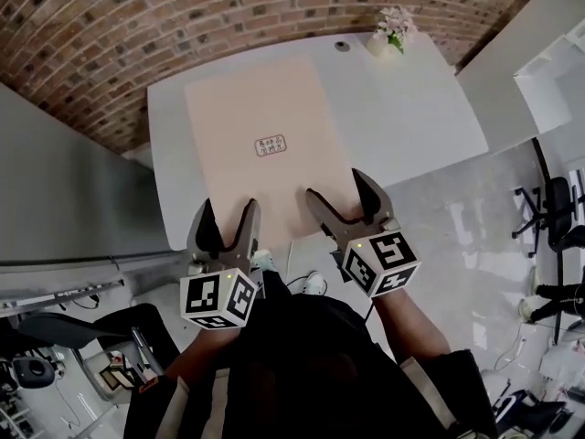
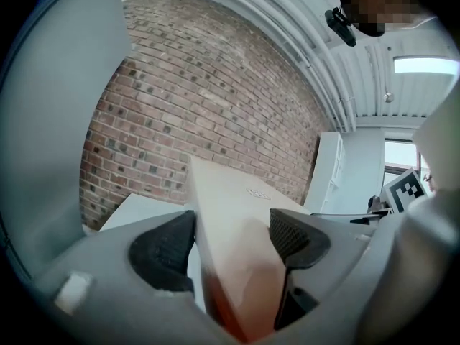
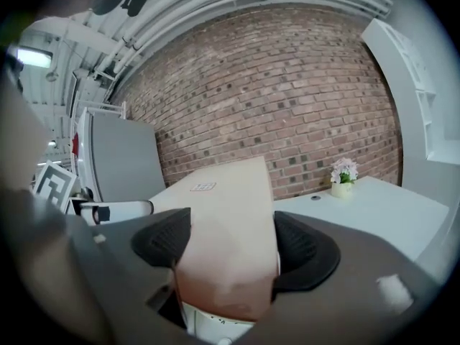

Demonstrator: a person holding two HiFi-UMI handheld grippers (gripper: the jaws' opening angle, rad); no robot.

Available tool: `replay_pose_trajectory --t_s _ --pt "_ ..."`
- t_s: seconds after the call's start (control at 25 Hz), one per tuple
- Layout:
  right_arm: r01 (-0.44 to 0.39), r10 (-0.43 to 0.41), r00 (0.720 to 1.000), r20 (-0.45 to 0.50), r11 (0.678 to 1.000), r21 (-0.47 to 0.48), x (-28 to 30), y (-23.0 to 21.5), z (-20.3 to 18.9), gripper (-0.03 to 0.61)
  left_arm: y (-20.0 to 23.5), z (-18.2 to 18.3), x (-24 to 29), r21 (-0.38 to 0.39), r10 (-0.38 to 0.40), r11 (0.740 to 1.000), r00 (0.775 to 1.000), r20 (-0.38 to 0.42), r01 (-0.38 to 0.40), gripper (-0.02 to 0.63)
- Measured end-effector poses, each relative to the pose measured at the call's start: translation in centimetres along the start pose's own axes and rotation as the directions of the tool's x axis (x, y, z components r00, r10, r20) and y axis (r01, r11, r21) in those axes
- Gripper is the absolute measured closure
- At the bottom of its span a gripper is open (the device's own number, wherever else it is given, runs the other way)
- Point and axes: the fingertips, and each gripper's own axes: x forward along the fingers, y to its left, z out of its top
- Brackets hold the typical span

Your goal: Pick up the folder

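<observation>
A large beige folder with a small printed label lies flat on the white table, its near edge at the table's front. My left gripper is open over the folder's near left corner, jaws spread wide. My right gripper is open over the near right corner. In the left gripper view the folder runs back between the two dark pads of that gripper. The right gripper view shows the folder filling the gap of that gripper. Whether the pads touch it I cannot tell.
A small pot of pale flowers and a little round object stand at the table's far right. A grey partition runs along the left. A brick wall is behind. An office chair stands on the floor at right.
</observation>
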Motion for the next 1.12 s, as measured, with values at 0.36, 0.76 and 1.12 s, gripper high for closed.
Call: replay_pose_trajectory --t_s 0.36,0.76,1.12 --pt "0.060 -0.058 0.993 0.106 0.998 -0.015 -6.2 -1.5 2.0 0.218 -5.7 1.5 -1.4 0.047 -0.069 0.997 0.994 0.082 0.065 0.288" --pt "0.093 -0.090 0.985 0.148 0.996 -0.014 -9.5 -2.6 1.8 0.218 -8.4 0.8 -2.4 0.063 -0.094 0.994 0.993 0.077 0.089 0.287" --pt "0.098 -0.095 0.984 0.150 0.995 -0.012 -10.6 -3.0 1.8 0.219 -9.6 0.7 -2.7 0.072 -0.099 0.993 0.992 0.075 0.093 0.285"
